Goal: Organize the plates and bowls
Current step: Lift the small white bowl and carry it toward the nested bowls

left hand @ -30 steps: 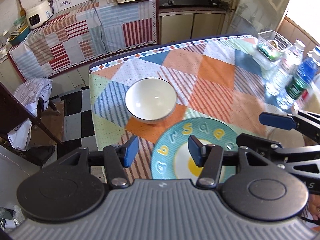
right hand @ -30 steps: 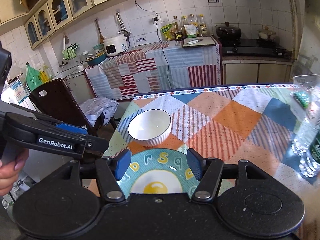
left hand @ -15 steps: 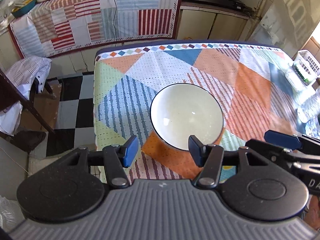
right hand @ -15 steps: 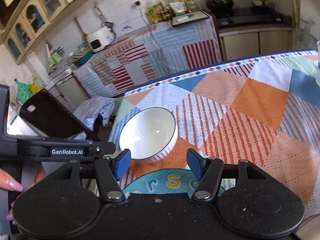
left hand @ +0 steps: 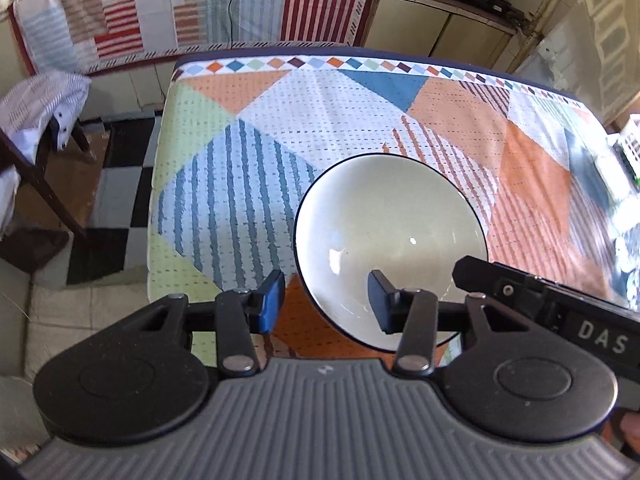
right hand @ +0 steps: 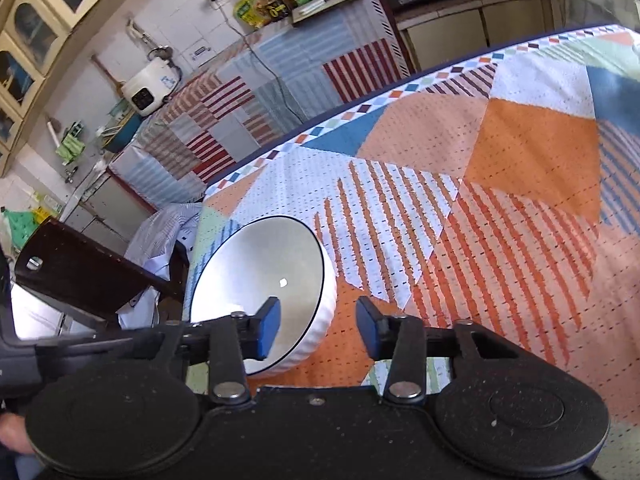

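Both grippers have dropped toward the white ceramic bowl with a dark rim (left hand: 390, 240), and the lettered plate has left view. Left wrist view: the left gripper (left hand: 326, 306) straddles the bowl's near-left rim on the patchwork tablecloth (left hand: 240, 184), jaws closing, pads not yet pressing. Right wrist view: the right gripper (right hand: 316, 326) straddles its right rim (right hand: 260, 284), jaws closing, ungripped.

A glossy, smooth ceramic-looking bowl (left hand: 390, 236) sits on a matt, woven patchwork-print tablecloth (left hand: 248, 128).
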The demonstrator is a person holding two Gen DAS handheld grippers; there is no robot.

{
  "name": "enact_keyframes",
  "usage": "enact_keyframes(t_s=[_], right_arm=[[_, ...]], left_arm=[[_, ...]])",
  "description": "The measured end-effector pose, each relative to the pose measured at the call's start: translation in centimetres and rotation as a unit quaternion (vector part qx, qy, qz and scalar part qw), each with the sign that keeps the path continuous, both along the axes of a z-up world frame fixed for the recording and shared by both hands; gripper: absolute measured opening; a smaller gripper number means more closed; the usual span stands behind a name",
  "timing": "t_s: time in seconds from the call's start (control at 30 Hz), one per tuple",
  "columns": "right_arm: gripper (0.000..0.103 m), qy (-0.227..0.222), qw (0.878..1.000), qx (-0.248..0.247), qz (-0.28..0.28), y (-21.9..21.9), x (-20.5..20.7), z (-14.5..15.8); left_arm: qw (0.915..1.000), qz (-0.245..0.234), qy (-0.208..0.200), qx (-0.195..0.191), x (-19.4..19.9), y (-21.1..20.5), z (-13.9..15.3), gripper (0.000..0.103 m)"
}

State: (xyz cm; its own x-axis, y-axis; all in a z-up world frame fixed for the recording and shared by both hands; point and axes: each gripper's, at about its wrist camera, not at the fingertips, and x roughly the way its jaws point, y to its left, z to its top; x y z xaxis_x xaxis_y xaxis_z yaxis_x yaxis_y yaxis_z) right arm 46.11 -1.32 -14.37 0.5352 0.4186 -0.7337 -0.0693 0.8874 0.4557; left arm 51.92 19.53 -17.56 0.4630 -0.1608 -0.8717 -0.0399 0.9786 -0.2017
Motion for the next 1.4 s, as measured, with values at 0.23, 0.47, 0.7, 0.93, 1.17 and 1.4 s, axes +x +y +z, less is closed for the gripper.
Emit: enact_keyframes(t_s=[0.23,0.47,0.7,0.93,1.17,1.4], right_arm=[[0.027,0.019,1.0,-0.009,-0.014,0.7,1.4,-1.6],[0.015,0.009,1.0,-0.023,-0.008,1.5,1.8,-1.5],[0.015,-0.001,1.0,-0.011,-0.003,0.3,0.0,0.8],[0.015,-0.011,1.0,0.01,-0.016,-2.6,-3.5,5.0],[0.015,-0.038,0.999,0.006,-0.031,-6.3,-8.1,9.1],[0.015,-0.047,0.998,0.005,-0.037,-10.8,-12.7,11.5]], left_arm=[[0.9998,0.007,0.01,-0.016,0.1,0.2,-1.5,0.025],[0.9993,0.015,0.02,-0.029,-0.2,0.4,-1.6,0.017],[0.9994,0.0,0.01,-0.033,-2.2,-0.5,1.7,0.016],[0.9994,-0.025,-0.008,-0.024,-5.5,-3.4,6.6,0.017],[0.9981,-0.025,-0.032,-0.046,-9.9,-7.1,10.4,0.016],[0.9968,-0.057,-0.05,-0.022,-14.3,-12.5,12.9,0.016]])
